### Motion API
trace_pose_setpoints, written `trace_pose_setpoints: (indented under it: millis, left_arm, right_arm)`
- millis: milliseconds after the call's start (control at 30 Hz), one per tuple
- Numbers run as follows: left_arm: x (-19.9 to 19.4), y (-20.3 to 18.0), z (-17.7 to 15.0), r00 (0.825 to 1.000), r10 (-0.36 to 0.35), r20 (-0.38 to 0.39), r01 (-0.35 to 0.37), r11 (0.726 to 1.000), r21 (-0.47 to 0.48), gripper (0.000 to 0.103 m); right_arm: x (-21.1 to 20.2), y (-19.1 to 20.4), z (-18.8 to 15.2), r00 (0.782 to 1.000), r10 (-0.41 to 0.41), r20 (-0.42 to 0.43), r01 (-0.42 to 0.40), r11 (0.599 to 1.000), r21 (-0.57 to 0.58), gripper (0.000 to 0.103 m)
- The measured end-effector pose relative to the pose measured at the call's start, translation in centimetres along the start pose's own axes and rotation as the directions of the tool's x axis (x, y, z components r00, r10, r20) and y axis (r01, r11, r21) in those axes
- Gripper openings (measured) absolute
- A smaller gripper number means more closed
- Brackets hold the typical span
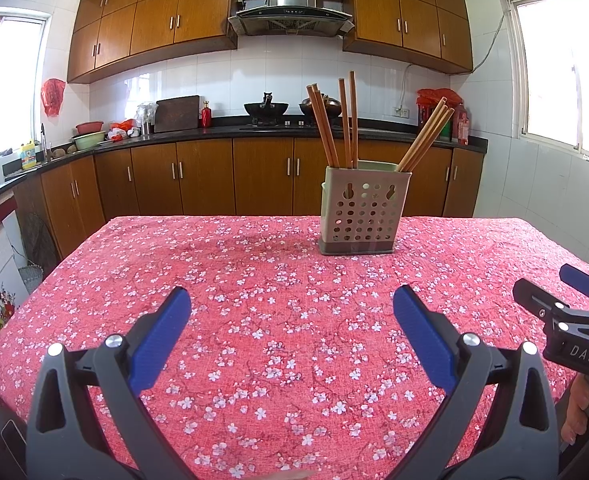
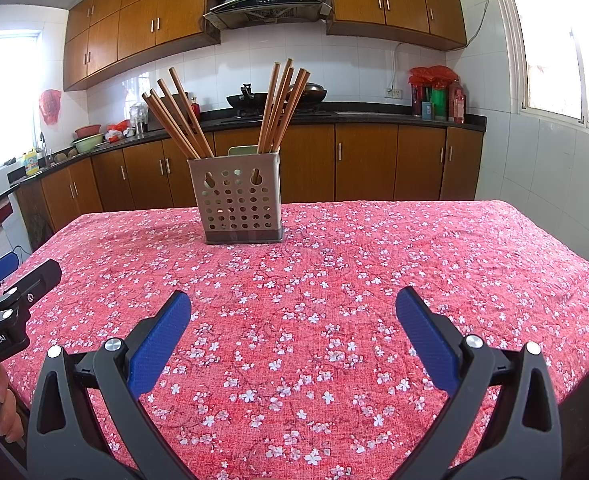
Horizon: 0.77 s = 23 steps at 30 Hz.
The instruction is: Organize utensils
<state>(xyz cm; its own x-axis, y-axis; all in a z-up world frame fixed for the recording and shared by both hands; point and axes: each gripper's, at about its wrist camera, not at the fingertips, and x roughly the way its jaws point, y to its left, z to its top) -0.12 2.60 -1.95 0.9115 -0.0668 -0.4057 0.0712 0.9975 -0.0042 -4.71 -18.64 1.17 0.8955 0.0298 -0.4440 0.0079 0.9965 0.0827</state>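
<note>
A beige perforated utensil holder (image 1: 360, 210) (image 2: 238, 204) stands upright on the far half of the table. Several brown wooden chopsticks (image 1: 346, 120) (image 2: 278, 108) stick up out of it, leaning left and right in bunches. My left gripper (image 1: 292, 300) is open and empty, low over the near part of the table, well short of the holder. My right gripper (image 2: 292, 304) is open and empty too, beside the left one. The right gripper also shows at the right edge of the left wrist view (image 1: 566, 304), and the left gripper at the left edge of the right wrist view (image 2: 10, 280).
The table carries a red cloth with white blossoms (image 1: 274, 320) (image 2: 334, 280). Behind it runs a kitchen counter (image 1: 254, 130) with woks, bottles and bowls, over brown cabinets. Windows are on both sides.
</note>
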Motion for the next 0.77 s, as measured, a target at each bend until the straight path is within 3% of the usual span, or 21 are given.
trace_pose_setpoints:
  millis: [767]
  left_arm:
    - [0.3, 0.04, -0.2, 1.0, -0.005, -0.011, 0.005, 1.0, -0.005, 0.099]
  right_arm:
    - [-0.05, -0.22, -0.2, 1.0, 0.0, -0.002, 0.0, 1.0, 0.005, 0.101]
